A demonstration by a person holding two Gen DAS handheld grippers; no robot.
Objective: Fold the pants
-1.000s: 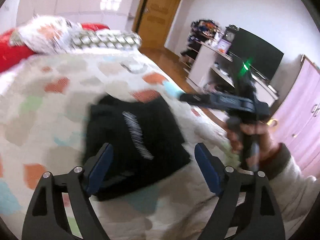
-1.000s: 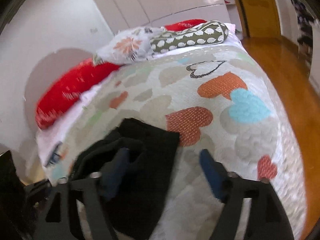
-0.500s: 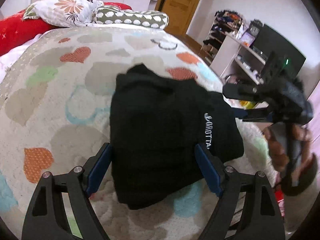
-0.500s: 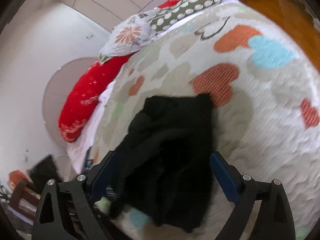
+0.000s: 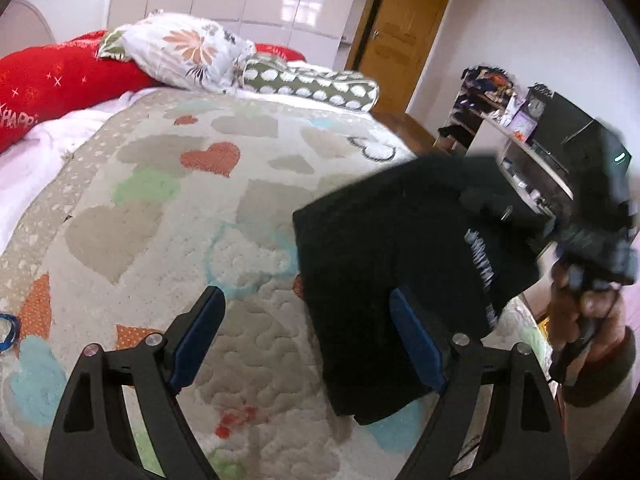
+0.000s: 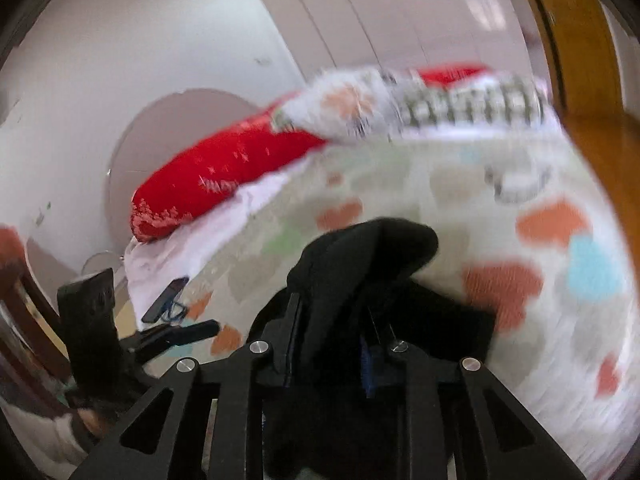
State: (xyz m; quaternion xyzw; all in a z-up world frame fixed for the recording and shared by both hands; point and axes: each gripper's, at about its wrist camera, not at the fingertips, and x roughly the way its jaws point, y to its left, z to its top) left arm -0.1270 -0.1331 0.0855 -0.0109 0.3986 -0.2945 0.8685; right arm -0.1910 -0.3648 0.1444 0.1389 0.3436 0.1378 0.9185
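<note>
The folded black pants [image 5: 400,260] with white lettering lie on the heart-patterned bedspread [image 5: 160,220]. Their right side is lifted off the bed. My left gripper [image 5: 304,296] hovers open over the pants' left edge, its right finger above the cloth and its left finger above bare bedspread. A hand holds my right gripper [image 5: 592,240] at the pants' raised right side. In the right wrist view my right gripper [image 6: 332,320] has its jaws closing, and a thick bunch of the pants [image 6: 372,248] is pinched between them.
A red bolster [image 5: 60,76], a flowered pillow [image 5: 180,48] and a dotted roll [image 5: 312,84] lie at the head of the bed. A shelf unit with a dark screen [image 5: 560,124] stands to the right, a wooden door [image 5: 404,36] behind. A phone [image 6: 164,300] lies near the bed's left edge.
My right gripper has gone from wide open over the pants to pinched on their cloth and has lifted that side. My left gripper has shifted left, so the pants now lie to its right.
</note>
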